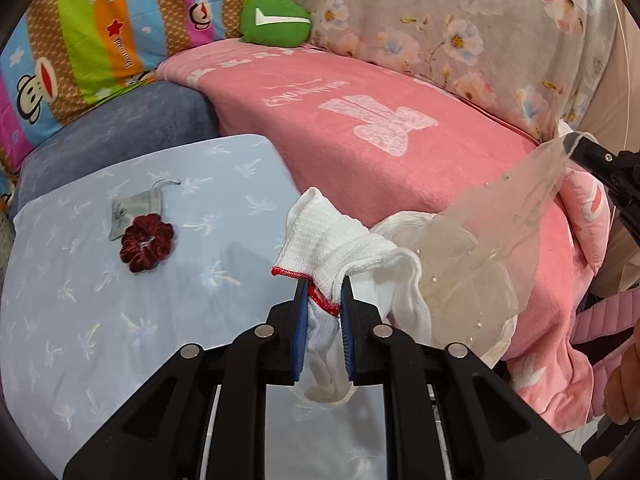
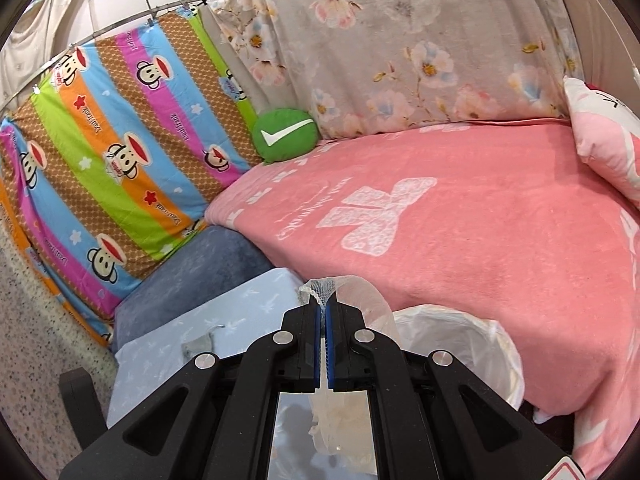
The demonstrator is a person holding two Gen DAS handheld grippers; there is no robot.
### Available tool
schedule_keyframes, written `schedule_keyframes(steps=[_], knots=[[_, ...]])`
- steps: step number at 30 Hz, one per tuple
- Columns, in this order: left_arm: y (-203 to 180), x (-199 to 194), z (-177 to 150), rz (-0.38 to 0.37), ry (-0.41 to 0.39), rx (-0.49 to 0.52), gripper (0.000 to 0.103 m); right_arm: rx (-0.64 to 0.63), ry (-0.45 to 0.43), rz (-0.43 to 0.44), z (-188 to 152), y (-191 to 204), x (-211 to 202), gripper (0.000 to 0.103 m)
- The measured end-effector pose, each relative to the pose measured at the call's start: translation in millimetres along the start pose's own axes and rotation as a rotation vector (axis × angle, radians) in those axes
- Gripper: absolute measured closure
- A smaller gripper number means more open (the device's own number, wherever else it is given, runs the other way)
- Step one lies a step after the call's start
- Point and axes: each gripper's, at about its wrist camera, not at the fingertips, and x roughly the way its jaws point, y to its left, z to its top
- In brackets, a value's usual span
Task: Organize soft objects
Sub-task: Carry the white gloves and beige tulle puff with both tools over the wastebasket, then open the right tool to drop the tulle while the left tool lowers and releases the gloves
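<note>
Both grippers clamp soft items above the bed edge.

Left gripper (image 1: 324,286) has its fingers closed on a white knit glove (image 1: 340,240) with red trim; the right gripper (image 2: 324,308) pinches a sheer beaded veil (image 1: 500,216) that drapes over a white-lined bin (image 2: 472,332). On the pale blue cloth (image 1: 120,320) lie a dark red scrunchie (image 1: 147,242) and grey pouch (image 1: 128,210), beside the pink blanket (image 1: 400,152).

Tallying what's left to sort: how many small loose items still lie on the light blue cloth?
2: a dark red scrunchie and a grey drawstring pouch touching it, on the cloth's left part. Others may be hidden behind the fingers.
</note>
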Motion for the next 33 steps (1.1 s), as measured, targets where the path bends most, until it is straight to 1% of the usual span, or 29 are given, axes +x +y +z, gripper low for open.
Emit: schedule_keyframes(steps=[3,5,9,11,13,14,19,22,26,30,33], knots=[[-13,5,2,-0.009,0.007,0.022,0.088,0.014,0.003,-0.016,1,-13,0,0.1],[-20,7,3,-0.01,0.01,0.033,0.088,0.017,0.018,-0.033,1,-17,3,0.096],[-31,11,5,-0.016,0.014,0.049,0.088,0.018,0.053,-0.058,-4,-26,8,0.093],[-35,12,5,-0.018,0.016,0.055,0.088,0.017,0.061,-0.072,-8,-30,9,0.088],[-39,14,5,-0.02,0.019,0.061,0.087,0.005,0.071,-0.097,-12,-31,9,0.076],[-41,15,5,-0.021,0.021,0.064,0.087,0.0,0.076,-0.099,-14,-31,10,0.074],[-49,22,6,-0.026,0.032,0.076,0.087,-0.01,0.114,-0.108,-22,-38,12,0.071],[-54,25,6,-0.028,0.039,0.083,0.087,-0.014,0.145,-0.133,-29,-43,14,0.069],[-57,28,1,-0.033,0.052,0.086,0.087,-0.026,0.222,-0.184,-51,-57,15,0.065],[-60,33,-6,-0.035,0.068,0.094,0.087,-0.022,0.309,-0.224,-83,-76,14,0.064],[-61,35,-11,-0.04,0.082,0.094,0.087,0.002,0.35,-0.245,-105,-89,9,0.064]])
